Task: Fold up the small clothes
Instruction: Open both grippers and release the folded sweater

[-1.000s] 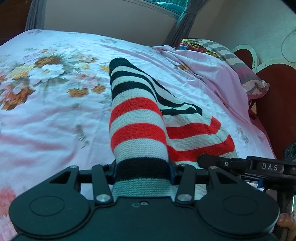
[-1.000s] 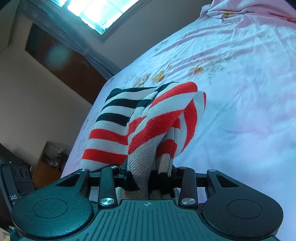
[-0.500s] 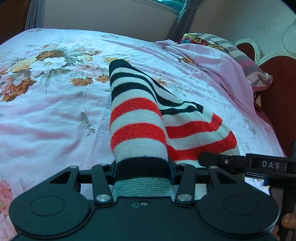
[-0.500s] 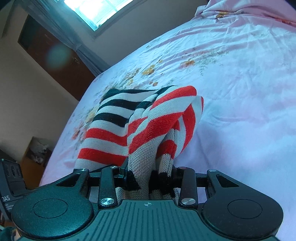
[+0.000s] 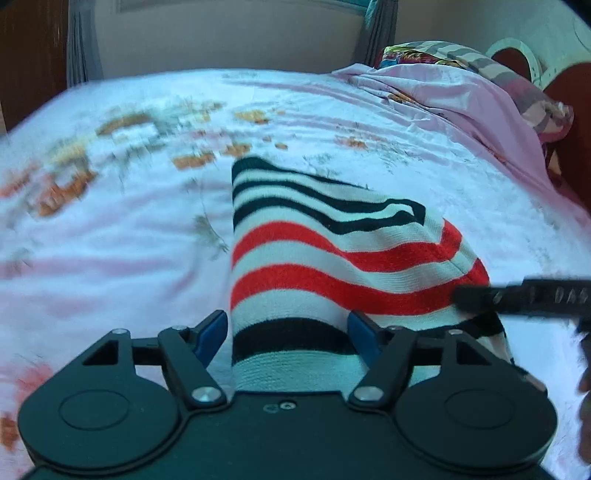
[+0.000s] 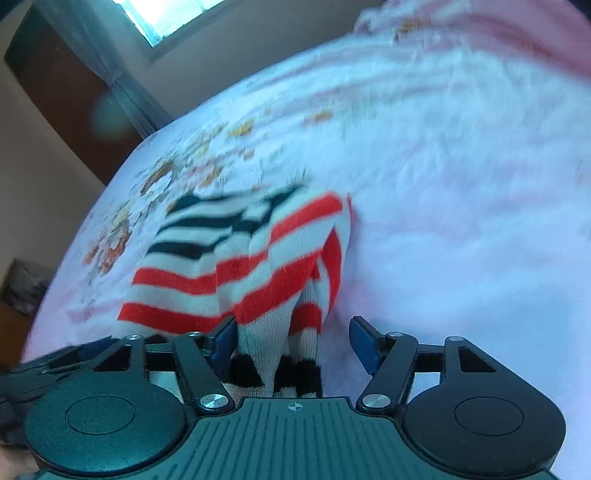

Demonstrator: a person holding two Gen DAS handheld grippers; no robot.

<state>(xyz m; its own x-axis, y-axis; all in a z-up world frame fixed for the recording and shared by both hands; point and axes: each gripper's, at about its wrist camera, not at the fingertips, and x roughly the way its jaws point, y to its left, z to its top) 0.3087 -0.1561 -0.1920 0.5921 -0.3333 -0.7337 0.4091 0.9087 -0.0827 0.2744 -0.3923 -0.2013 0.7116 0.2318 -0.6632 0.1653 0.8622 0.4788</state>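
A small knitted garment [image 5: 332, 258] with red, white and black stripes lies folded on the floral bedsheet [image 5: 110, 240]. My left gripper [image 5: 288, 332] is open, its blue pads apart on either side of the garment's near edge. My right gripper [image 6: 293, 341] is also open, and the bunched striped garment [image 6: 258, 266] lies between its spread fingers. The right gripper's body [image 5: 524, 295] shows at the right of the left wrist view, next to the garment.
A pink crumpled blanket [image 5: 461, 103] and patterned pillow [image 5: 480, 59] lie at the bed's far right by a dark red headboard [image 5: 569, 96]. A wall, grey curtain [image 6: 125, 92] and window [image 6: 166, 18] stand beyond the bed. A dark wooden cabinet [image 6: 62, 85] is at left.
Both grippers have opened and let go of the striped garment, which has dropped flatter onto the bed. Both views are blurred by motion and have tilted.
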